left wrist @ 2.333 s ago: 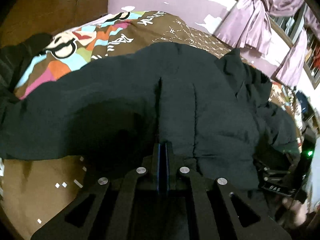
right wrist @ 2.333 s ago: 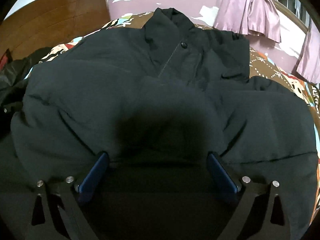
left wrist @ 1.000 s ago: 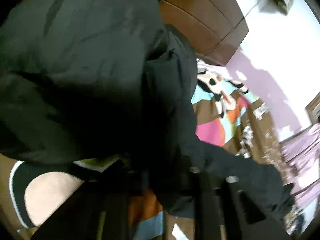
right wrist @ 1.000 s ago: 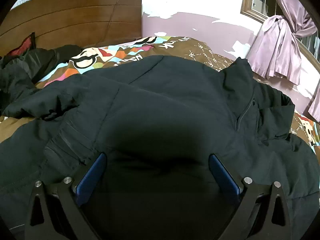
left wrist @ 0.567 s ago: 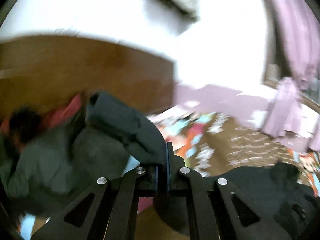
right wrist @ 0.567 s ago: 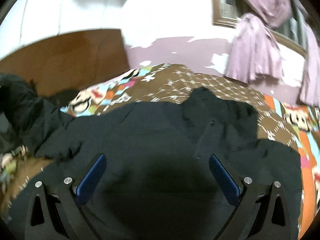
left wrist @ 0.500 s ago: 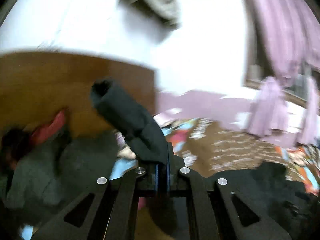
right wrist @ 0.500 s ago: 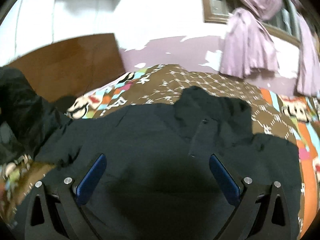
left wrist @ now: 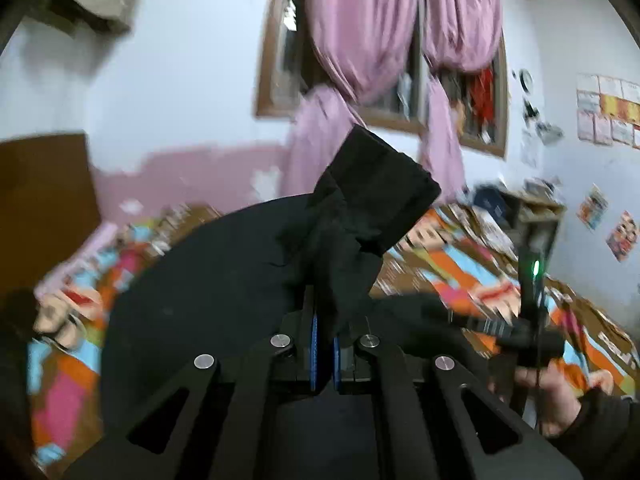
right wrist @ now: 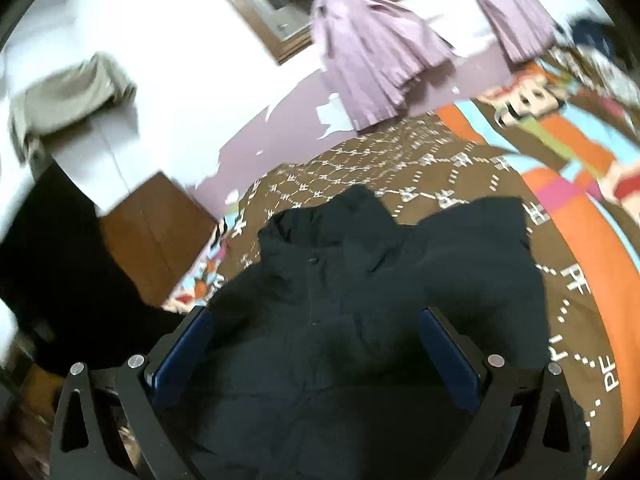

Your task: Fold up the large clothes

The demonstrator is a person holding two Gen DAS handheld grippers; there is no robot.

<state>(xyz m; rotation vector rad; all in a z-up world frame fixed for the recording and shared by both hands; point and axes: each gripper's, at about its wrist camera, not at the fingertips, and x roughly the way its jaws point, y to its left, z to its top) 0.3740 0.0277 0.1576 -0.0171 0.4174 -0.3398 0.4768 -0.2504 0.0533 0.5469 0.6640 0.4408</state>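
A big black padded jacket (right wrist: 360, 288) lies spread on the bed, collar toward the wall. My left gripper (left wrist: 324, 332) is shut on the jacket's sleeve (left wrist: 372, 196), and the cuff sticks up above the blue pads, lifted over the jacket body (left wrist: 208, 280). My right gripper (right wrist: 316, 356) stands open over the jacket's chest with nothing between its blue pads (right wrist: 180, 356). In the left wrist view a person's hand (left wrist: 556, 396) holds the other gripper at the lower right.
The bed carries a brown and bright cartoon-print cover (right wrist: 560, 184). A wooden headboard (right wrist: 156, 236) stands at the left. Pink curtains (left wrist: 360, 40) hang at a window on the far wall. A cluttered side table (left wrist: 520, 208) stands beyond the bed. Dark clothing (right wrist: 60, 264) hangs at the left.
My left gripper has swung the held sleeve from the headboard side to the right, over the jacket body. The right gripper has tilted and drawn back from the jacket, still open.
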